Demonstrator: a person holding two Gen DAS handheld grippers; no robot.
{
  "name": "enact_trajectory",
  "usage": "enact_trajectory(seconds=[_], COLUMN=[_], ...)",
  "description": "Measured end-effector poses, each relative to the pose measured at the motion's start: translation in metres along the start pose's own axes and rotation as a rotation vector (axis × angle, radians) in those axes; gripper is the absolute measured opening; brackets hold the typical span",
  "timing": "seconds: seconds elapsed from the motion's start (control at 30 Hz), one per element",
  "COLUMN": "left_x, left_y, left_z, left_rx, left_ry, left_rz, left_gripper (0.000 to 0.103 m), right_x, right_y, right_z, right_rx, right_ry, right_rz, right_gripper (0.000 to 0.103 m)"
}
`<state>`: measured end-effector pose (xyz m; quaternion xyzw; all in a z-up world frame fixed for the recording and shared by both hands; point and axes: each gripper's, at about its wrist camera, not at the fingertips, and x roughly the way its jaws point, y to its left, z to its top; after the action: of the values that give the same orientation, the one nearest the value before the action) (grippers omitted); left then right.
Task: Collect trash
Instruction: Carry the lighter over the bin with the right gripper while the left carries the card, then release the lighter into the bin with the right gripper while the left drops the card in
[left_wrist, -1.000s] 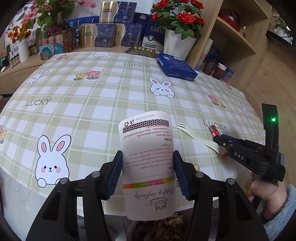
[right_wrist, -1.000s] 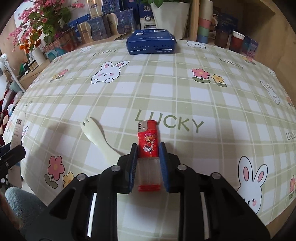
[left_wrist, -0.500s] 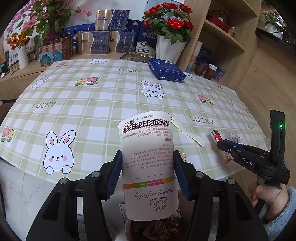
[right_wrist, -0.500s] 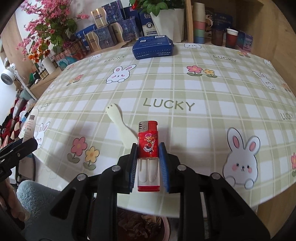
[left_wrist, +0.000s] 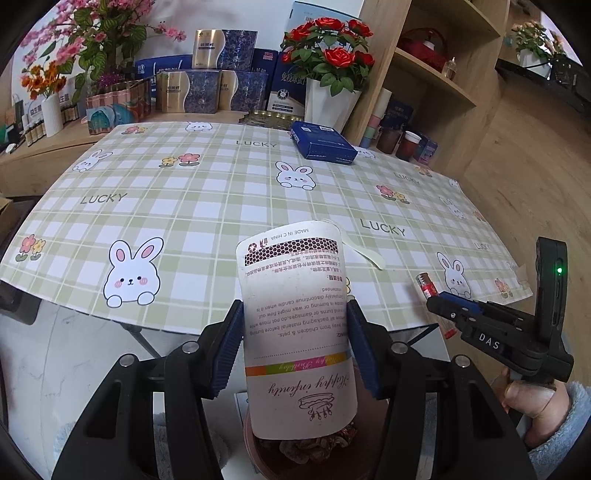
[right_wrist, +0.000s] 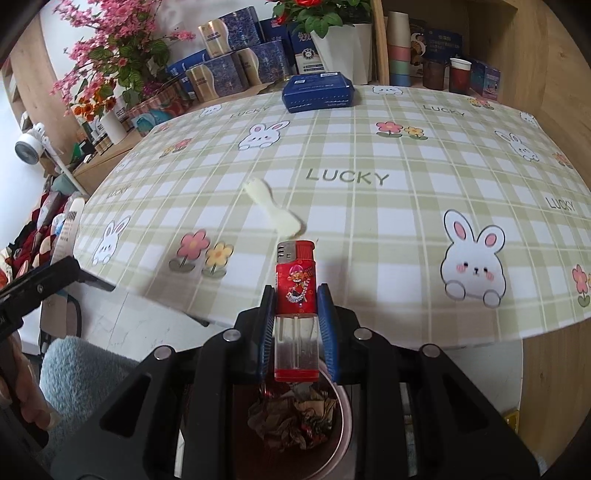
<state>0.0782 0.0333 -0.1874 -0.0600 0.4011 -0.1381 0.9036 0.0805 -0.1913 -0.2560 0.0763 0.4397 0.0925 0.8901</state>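
My left gripper (left_wrist: 295, 325) is shut on a curled white candle wrapper (left_wrist: 297, 332) printed with text, held off the table's front edge. Below it, a round bin (left_wrist: 258, 448) shows crumpled trash. In the right wrist view my right gripper (right_wrist: 297, 314) is shut on a red lighter (right_wrist: 296, 306) with a clear tank, hanging over the same bin (right_wrist: 343, 417). The right gripper (left_wrist: 448, 306) also shows at the right of the left wrist view, lighter tip (left_wrist: 424, 284) poking out. A pale plastic fork (right_wrist: 273, 210) lies on the checked tablecloth (right_wrist: 369, 221).
A blue box (right_wrist: 317, 92) sits at the table's far side, before a white vase of red roses (left_wrist: 328, 99). Boxes and flower pots line the back ledge. Wooden shelves (left_wrist: 436, 74) with cups stand at the right. A hand in a fuzzy blue sleeve (left_wrist: 554, 424) holds the right gripper.
Both grippers have pulled back from the table toward its front edge, carrying the wrapper and the lighter. The bin below has come into view under both.
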Motion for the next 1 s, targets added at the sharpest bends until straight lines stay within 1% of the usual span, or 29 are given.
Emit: enact_trajectory(seconds=[0.13,0.23,0.37,0.5,0.77,0.83,0.93,1.0], left_x=[-0.005,-0.007,-0.005,-0.004,-0.001,0.001,0.004,0.006], left_y=[0.003,0.004,0.007,0.006,0.004,0.004,0.005,0.006], left_z=[-0.009,-0.014,-0.020,-0.026,-0.031,-0.033,-0.036,-0.038], left_rx=[-0.014,-0.020,-0.030,-0.029,-0.024,-0.026,-0.032,-0.031], left_ry=[0.003,0.007,0.019,0.030,0.042,0.047,0.057,0.063], left_rz=[-0.002,-0.002,-0.003,0.001,0.012,0.013,0.012,0.011], left_gripper=[0.054,0.054,0.055,0.055,0.055,0.055,0.055,0.055], right_x=[-0.005,-0.006,0.002,0.021,0.074,0.082,0.092,0.094], right_y=[0.005,0.011,0.024,0.027,0.026,0.026,0.023,0.020], right_z=[-0.015,-0.029,-0.052,-0.070,-0.108,-0.116,-0.126,-0.124], right_rx=[-0.001,0.005,-0.037,-0.037,-0.062,-0.061,-0.034,-0.031], right_ry=[0.010,0.027,0.087,0.159,0.334,0.357,0.383,0.385], right_rz=[0.024,0.061,0.085,0.104,0.091,0.083,0.098,0.100], right_gripper=[0.026,0.026,0.026,0.026,0.026,0.026,0.026,0.026])
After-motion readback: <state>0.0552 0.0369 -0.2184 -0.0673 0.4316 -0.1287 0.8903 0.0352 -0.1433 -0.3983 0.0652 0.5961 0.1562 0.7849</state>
